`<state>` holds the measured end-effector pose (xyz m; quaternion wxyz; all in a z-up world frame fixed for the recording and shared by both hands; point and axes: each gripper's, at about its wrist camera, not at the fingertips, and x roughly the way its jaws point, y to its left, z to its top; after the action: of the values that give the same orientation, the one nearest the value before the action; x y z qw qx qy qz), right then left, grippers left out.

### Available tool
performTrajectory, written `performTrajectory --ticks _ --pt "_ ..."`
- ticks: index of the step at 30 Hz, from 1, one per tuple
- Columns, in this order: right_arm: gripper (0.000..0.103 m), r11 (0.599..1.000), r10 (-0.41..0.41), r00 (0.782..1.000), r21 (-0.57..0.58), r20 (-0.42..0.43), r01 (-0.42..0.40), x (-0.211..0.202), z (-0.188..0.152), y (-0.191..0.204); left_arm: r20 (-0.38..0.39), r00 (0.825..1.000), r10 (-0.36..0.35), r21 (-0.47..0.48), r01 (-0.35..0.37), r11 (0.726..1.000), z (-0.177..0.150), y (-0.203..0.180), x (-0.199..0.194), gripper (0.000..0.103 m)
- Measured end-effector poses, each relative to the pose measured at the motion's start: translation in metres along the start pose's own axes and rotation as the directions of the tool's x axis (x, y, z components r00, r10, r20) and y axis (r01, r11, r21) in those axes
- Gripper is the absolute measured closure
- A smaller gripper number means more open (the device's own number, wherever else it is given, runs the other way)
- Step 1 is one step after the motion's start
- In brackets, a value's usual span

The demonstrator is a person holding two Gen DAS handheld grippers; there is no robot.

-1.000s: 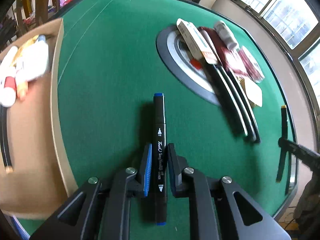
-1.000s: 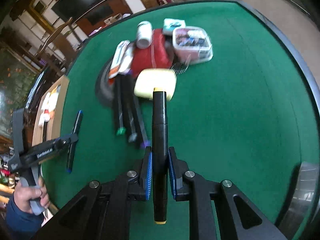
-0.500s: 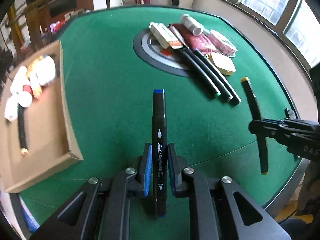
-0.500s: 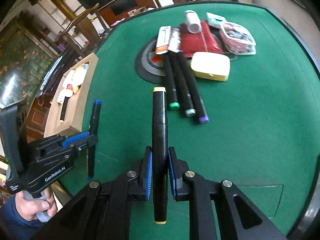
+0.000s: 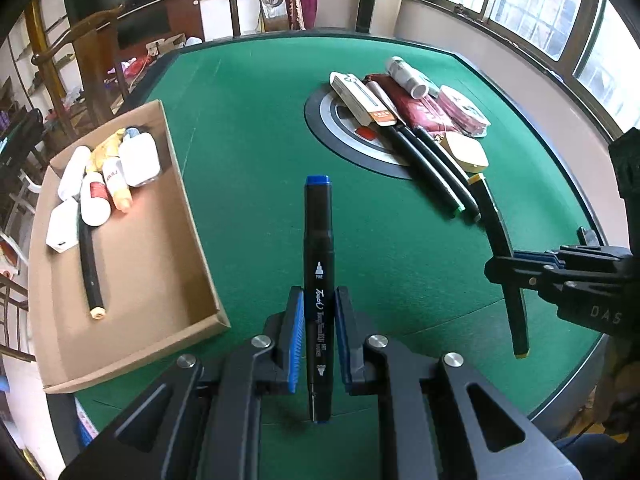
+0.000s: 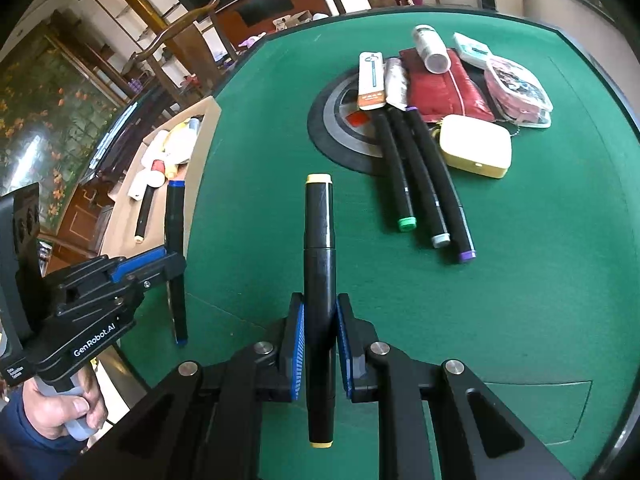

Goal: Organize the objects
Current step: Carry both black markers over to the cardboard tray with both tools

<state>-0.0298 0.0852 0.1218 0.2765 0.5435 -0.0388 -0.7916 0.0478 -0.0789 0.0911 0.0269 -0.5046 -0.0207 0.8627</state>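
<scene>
Left hand-held gripper [image 5: 318,336]: jaws closed on the barrel of a black marker with blue caps [image 5: 319,264], which lies along the fingers with one cap pointing forward, held clear above the green surface [image 5: 248,128]. Right hand-held gripper [image 6: 320,340]: jaws closed likewise on a black marker with yellow caps [image 6: 319,248], also carried above the felt. In the right wrist view the left tool appears at lower left, gripped by a hand [image 6: 60,412] in a dark blue sleeve, its marker hanging near the corner of a cardboard box [image 5: 160,280]. The box sits at the left edge of the surface, to the left of the left tool, and holds several white bottles [image 5: 96,200], a small white block and one black marker [image 5: 89,264] with a pale cap. To the right, well apart from the box, three more black markers [image 6: 420,184] lie side by side on the felt, capped green, grey and purple at their near ends, their far ends over a dark round inset [image 5: 340,136]. Around their far ends rest a long white carton [image 5: 360,98], a red pouch [image 6: 444,84], a white bottle on its side [image 6: 430,50], a pale yellow case [image 6: 476,146] and a clear pack [image 6: 518,92] of pink items.
</scene>
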Motion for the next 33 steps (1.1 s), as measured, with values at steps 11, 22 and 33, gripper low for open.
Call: performTrajectory --ticks 11,22,33 --pt "0.087 1.000 -0.009 1.000 -0.009 0.001 0.009 0.000 -0.001 0.015 0.026 1.000 -0.008 -0.014 0.008 1.000 -0.003 0.009 -0.008 0.088" --pt "0.087 0.999 -0.020 1.000 -0.048 0.001 0.020 0.000 -0.001 0.038 0.054 0.998 -0.021 -0.044 0.024 0.999 -0.012 0.023 -0.019 0.088" --pt "0.086 0.995 0.019 1.000 -0.100 -0.004 -0.019 0.007 0.019 0.077 0.117 0.993 -0.010 -0.134 0.026 0.991 -0.018 0.068 -0.050 0.088"
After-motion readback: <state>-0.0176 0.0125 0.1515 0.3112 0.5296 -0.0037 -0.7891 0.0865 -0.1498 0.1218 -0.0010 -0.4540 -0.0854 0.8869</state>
